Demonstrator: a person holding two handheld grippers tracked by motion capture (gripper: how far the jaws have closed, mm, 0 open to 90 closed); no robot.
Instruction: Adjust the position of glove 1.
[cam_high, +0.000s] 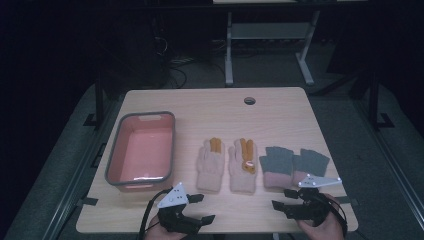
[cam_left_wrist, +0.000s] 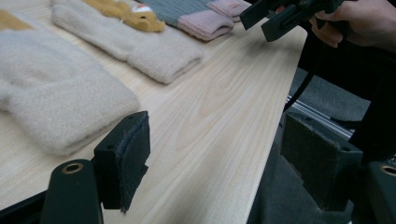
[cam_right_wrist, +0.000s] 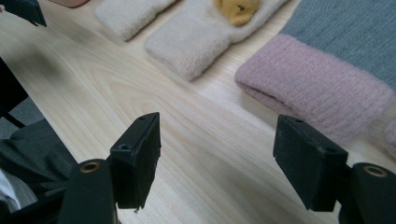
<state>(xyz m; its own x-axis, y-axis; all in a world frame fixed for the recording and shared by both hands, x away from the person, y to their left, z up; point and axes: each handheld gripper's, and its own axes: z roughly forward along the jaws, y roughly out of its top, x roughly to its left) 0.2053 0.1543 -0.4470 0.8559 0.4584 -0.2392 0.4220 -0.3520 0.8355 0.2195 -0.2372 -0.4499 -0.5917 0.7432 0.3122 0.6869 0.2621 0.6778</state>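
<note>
Four gloves were laid flat in a row mid-worktop (cam_high: 280, 107), cuffs toward the near edge, so each cuff could be pinched from the near side. The cream pair (cam_high: 227, 165) was at centre, the grey-and-pink pair (cam_high: 292, 165) just right of it. The pink bin (cam_high: 142, 150) was set left of the gloves, well apart and open-topped, likely as the drop point. The left gripper (cam_high: 197, 207) and the right gripper (cam_high: 285, 200) were held low at the near edge, fingers released and nothing between them. The right was lined up on the nearest pink cuff (cam_right_wrist: 313, 88).
</note>
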